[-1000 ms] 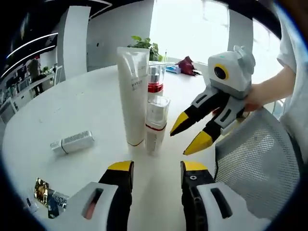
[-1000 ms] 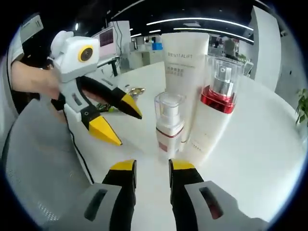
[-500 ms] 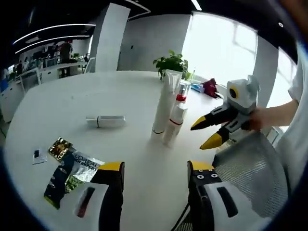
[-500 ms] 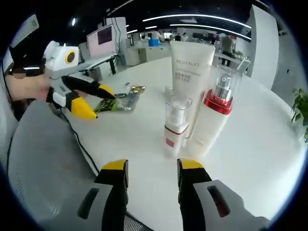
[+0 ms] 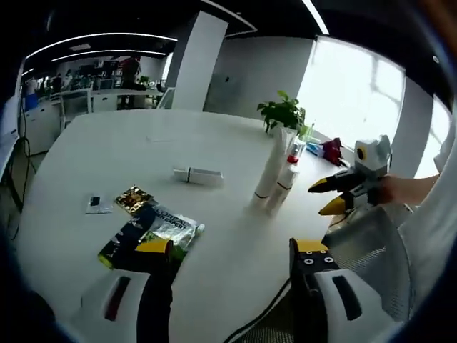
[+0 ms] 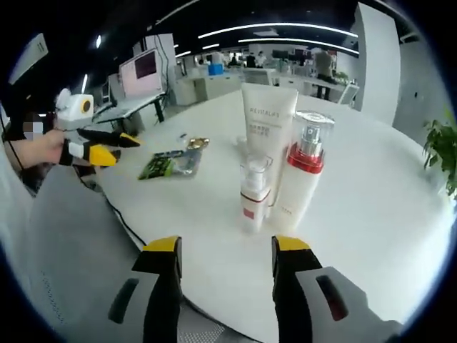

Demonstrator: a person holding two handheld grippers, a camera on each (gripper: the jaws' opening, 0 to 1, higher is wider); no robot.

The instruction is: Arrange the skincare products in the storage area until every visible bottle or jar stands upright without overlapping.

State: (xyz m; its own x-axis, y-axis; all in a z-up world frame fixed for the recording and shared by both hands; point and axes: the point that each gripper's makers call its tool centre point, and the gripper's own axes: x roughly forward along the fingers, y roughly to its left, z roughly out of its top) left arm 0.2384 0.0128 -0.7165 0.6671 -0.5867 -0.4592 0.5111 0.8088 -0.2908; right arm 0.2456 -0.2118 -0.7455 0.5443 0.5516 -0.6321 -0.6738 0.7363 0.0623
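Three products stand upright close together on the white table: a tall white tube, a white pump bottle with a red collar and a small clear-capped bottle. In the left gripper view the same cluster is far off, and a white bottle lies on its side to its left. My left gripper is open and empty, well back from the table's edge. My right gripper is open and empty, short of the small bottle. Each gripper also shows in the other's view: the right gripper and the left gripper.
Foil sachets and a small card lie near the table's front edge. A potted plant stands behind the bottles. A grey mesh chair back sits between the grippers. Desks and monitors fill the room behind.
Both grippers have drawn back from the standing cluster, so the bottles look smaller and farther. Both pairs of jaws stand wider apart. The products have not moved.
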